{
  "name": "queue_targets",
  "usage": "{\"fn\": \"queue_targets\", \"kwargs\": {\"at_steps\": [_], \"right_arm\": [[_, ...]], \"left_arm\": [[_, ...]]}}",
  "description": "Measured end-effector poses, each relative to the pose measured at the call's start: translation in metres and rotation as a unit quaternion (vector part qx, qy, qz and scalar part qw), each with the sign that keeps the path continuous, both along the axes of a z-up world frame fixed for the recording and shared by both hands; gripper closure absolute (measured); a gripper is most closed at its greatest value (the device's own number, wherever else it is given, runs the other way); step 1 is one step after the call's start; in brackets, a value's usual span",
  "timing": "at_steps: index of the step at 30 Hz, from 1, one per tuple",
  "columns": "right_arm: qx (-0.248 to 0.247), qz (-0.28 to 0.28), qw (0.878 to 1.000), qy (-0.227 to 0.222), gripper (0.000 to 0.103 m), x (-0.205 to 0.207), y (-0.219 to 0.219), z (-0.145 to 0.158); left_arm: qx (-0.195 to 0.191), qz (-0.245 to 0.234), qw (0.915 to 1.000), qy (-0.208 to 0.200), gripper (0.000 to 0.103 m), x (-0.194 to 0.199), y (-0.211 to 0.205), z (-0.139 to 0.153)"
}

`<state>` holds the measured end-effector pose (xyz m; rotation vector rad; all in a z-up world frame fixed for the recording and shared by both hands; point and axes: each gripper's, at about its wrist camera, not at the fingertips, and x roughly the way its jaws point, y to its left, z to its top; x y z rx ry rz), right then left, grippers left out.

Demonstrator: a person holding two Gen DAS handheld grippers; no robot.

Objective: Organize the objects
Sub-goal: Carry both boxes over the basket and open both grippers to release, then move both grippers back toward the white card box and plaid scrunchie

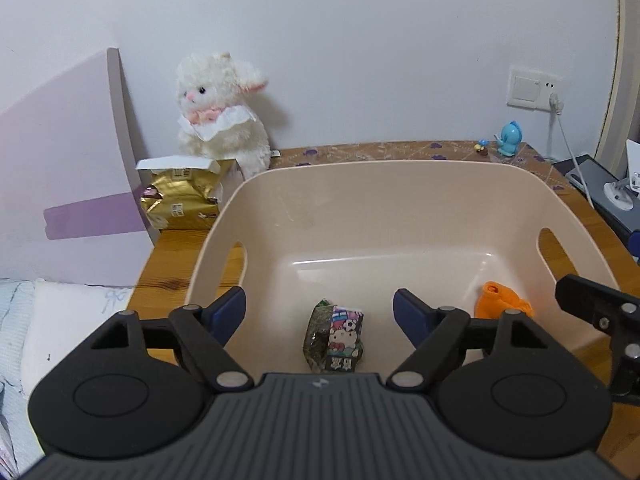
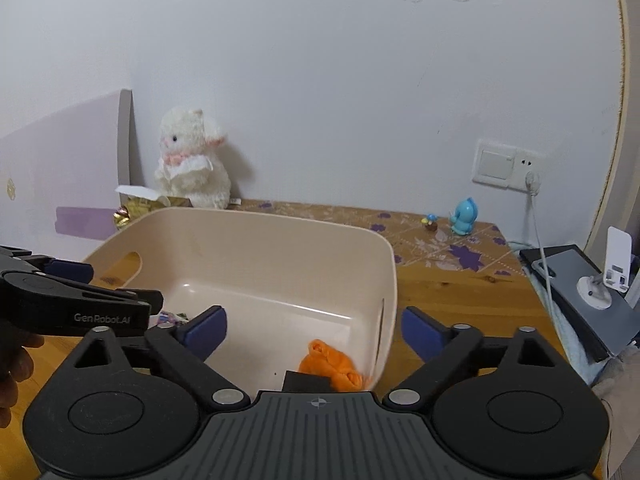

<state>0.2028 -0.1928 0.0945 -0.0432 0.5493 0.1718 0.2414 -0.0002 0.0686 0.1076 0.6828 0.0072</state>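
White wall, wooden table (image 1: 172,256) pushed against it; purple-flowered mat (image 2: 440,240) across the back.

Biggest item: beige basket (image 1: 400,208) with cut-out handles, centre of the table, evidently the collection bin. Plush rabbit (image 1: 220,116) sits propped against the wall at 10 o'clock from the basket, gold foil bag (image 1: 180,200) just in front of it, touching or nearly touching the basket's left wall. Blue figurine (image 2: 462,218) and a tiny toy (image 2: 431,223) at 1 o'clock on the mat, well apart from the bin. My read: those are not yet sorted.

Inside the basket, on the floor near the front wall: cartoon-print snack pack (image 1: 335,336) and crumpled orange cloth (image 2: 332,364), a black block (image 2: 306,382) touching the cloth.

Left gripper (image 1: 320,312): jaws spread wide, holding nothing. Snack pack lies at 6 o'clock below the gap, centred, no contact; looks dropped in.

Right gripper (image 2: 314,330): jaws spread, empty. It straddles the basket's right wall; orange cloth at 6 o'clock under the gap, not touching.

Both are above the front rim, side by side.
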Motion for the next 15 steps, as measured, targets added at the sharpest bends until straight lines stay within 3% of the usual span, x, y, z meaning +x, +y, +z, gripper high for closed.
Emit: {"fn": "queue_targets", "kwargs": {"at_steps": [4,15], "right_arm": [[0.001,-0.002,1.0,-0.008,0.0,-0.018,-0.004,0.007],[0.005,-0.003,1.0,0.001,0.0,-0.066,-0.014,0.003]], "left_arm": [[-0.002,0.001,1.0,-0.007,0.019,-0.02,0.002,0.009],[-0.006,0.004,1.0,-0.002,0.016,-0.077,0.005,0.003]]}}
